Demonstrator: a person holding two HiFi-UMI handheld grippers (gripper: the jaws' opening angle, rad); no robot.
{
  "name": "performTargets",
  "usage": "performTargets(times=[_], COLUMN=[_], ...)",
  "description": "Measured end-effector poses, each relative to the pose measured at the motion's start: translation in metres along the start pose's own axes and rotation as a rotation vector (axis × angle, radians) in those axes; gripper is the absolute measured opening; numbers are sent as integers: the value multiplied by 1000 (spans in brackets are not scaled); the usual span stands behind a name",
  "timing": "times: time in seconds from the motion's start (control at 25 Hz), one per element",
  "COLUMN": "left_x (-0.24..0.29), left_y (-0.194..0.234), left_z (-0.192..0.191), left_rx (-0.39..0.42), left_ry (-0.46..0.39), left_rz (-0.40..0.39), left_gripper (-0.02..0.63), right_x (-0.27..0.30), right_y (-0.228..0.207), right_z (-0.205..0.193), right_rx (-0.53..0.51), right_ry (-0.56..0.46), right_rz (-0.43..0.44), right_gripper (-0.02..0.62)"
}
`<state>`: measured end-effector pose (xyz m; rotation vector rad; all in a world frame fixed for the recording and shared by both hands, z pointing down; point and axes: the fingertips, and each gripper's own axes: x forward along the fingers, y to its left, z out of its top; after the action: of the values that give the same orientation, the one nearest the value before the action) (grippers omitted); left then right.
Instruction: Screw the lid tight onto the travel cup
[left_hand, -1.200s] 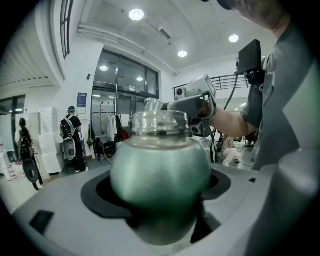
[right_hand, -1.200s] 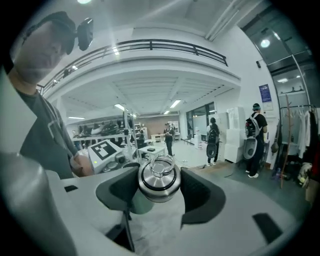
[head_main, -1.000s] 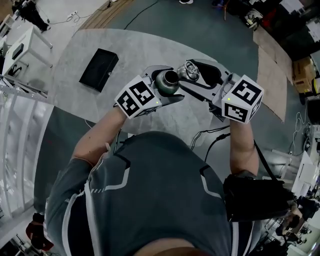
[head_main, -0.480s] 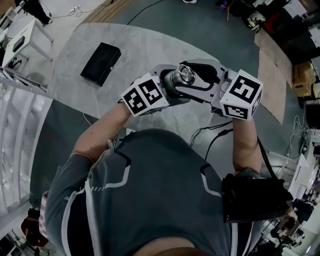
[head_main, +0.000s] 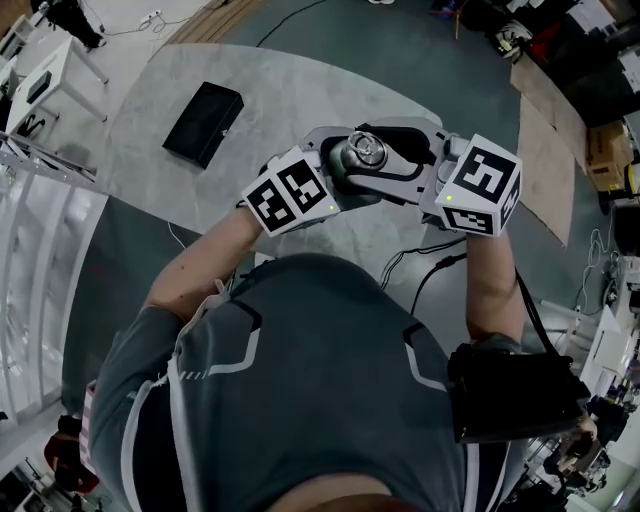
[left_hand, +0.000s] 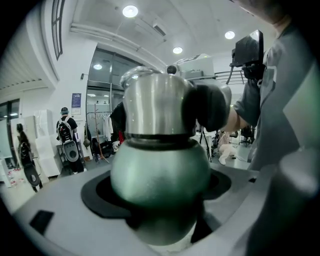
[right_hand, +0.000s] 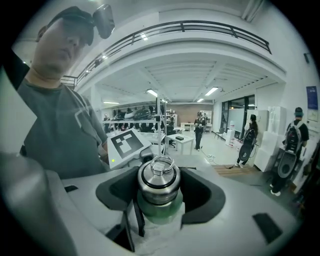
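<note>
Left pads (left_hand: 97, 196): pressing from both sides on the rounded green body of the travel cup (left_hand: 160, 172), with the jaws standing wide around it.
Left gripper (left_hand: 160, 215): clamping the travel cup and keeping it roughly upright.
Right pads (right_hand: 206, 196): bearing on the steel lid (right_hand: 158, 182) from either side, with the jaws spread broadly to take its width.
Right gripper (right_hand: 159, 200): gripping the lid and facing the left gripper from the opposite side of the cup.
Lid: sitting on the mouth of the travel cup, a dark band showing at the joint, and a wire ring (right_hand: 161, 164) standing on its top.
Travel cup, place: hanging between the two grippers over the near part of the table (head_main: 270, 95); whether its base is touching the top cannot be told.
Marker cubes: left cube (head_main: 290, 192) and right cube (head_main: 480, 185) flanking the cup in the head view.
Black case (head_main: 203, 125): lying flat on the table, well apart from the cup.
</note>
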<state>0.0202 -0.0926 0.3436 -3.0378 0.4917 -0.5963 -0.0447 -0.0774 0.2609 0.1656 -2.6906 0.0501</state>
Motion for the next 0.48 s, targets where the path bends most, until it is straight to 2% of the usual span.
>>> performTargets(times=[0.16,0.32,0.4,0.48], left_x=[-2,-1,0,0], left_y=[8,17,18,18], left_z=[-7,-13,-16,-17], left_rx=[1,-19,-21,-17], left_ry=[29,33,36,35], left_rz=[45,85,84,75], left_gripper=[402,402,402,402], right_x=[5,10,11,11], right_y=[-7,-19,-21,-21], right_z=[-2,-6,-8,-9], right_rx=[47,152,168,175], right_ry=[-24,-94,-94,-93], right_rz=[-86,-219,-266,-280], right_gripper=[278,278,278,278])
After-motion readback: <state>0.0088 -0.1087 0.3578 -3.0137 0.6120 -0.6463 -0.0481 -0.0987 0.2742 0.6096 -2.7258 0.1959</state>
